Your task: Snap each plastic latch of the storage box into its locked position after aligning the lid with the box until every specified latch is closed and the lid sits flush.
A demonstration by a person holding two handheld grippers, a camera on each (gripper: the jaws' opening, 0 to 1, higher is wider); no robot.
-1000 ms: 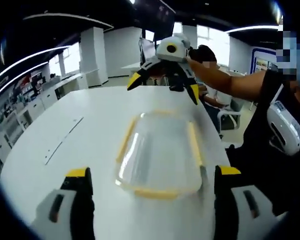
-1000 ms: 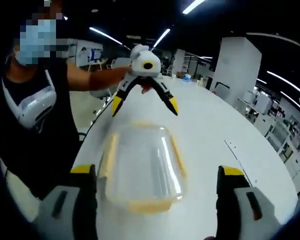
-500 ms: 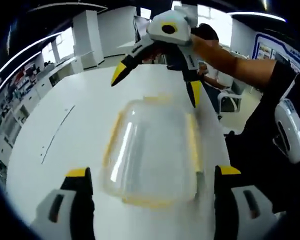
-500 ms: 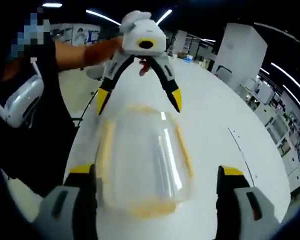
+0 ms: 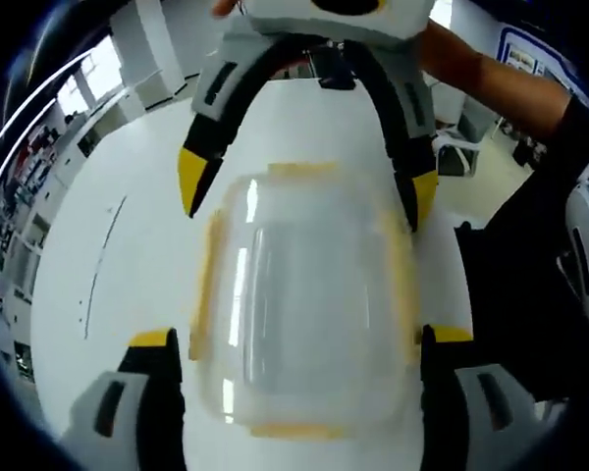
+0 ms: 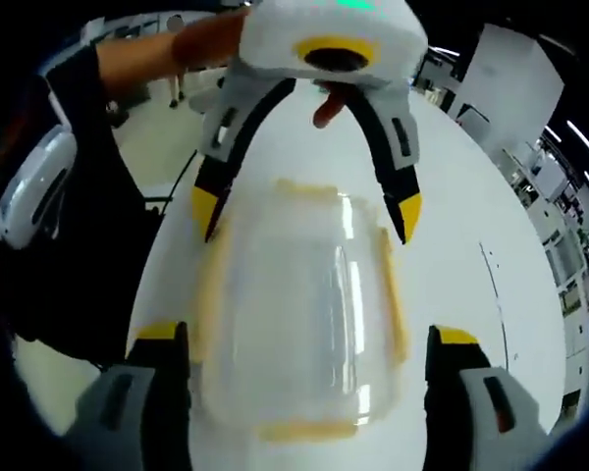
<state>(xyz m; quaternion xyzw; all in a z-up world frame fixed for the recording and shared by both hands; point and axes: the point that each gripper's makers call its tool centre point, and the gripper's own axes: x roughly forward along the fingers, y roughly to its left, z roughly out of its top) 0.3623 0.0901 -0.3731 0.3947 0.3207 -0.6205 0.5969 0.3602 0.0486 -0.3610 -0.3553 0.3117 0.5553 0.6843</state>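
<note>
Square the clear plastic lid with yellow latches [image 5: 304,304] on the storage box before you press any latch, and push each one straight down. Your left gripper [image 5: 299,368] and right gripper [image 6: 309,368] both stand wide open, empty. The box rests on the white table [image 5: 128,255], between the facing jaws.
</note>
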